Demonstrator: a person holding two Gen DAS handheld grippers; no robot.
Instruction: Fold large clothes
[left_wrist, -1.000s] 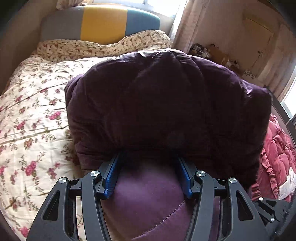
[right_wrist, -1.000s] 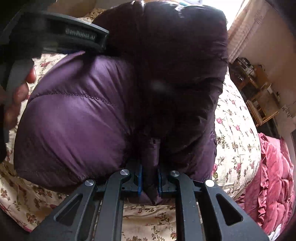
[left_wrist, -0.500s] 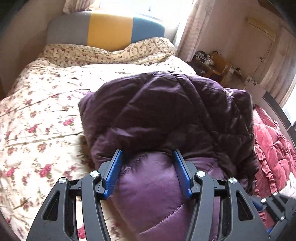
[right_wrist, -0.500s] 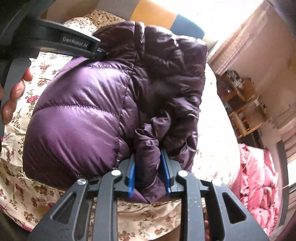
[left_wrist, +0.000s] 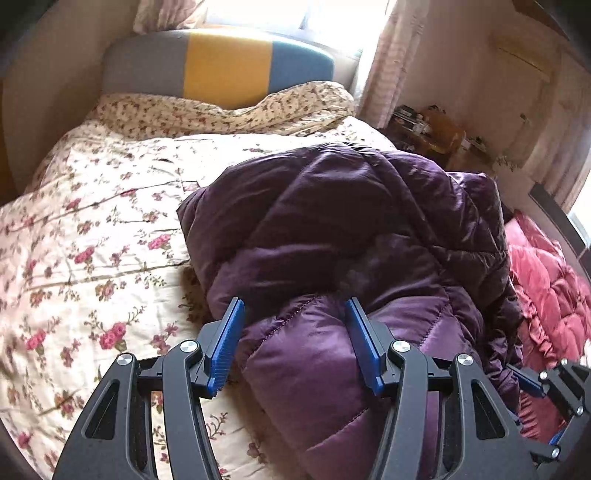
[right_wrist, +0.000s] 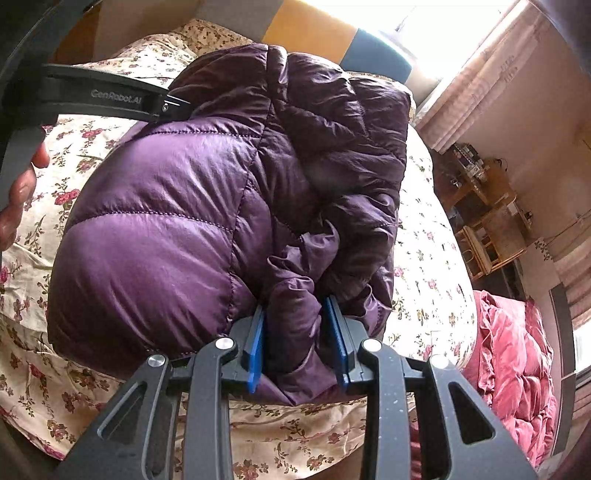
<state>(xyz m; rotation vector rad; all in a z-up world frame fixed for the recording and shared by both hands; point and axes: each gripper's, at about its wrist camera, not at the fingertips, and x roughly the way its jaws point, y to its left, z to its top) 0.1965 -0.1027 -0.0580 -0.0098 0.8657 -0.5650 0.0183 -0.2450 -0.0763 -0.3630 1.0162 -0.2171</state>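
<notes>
A purple puffer jacket lies bundled on the floral bed. My left gripper is open, its blue pads on either side of the jacket's near edge, not pinching it. In the right wrist view the jacket fills the middle, folded over itself. My right gripper has its jaws partly apart around a bunched fold of the jacket, which fills the gap between the pads. The left gripper's body shows at the jacket's far left edge, with the person's hand on it.
A grey, yellow and blue headboard stands at the far end of the bed, with a floral pillow below it. A red quilt lies off the bed's right side. Wooden furniture stands by the curtained wall.
The jacket has come down from in front of both cameras onto the bed. My left jaws have spread off it; my right jaws have widened around the fold.
</notes>
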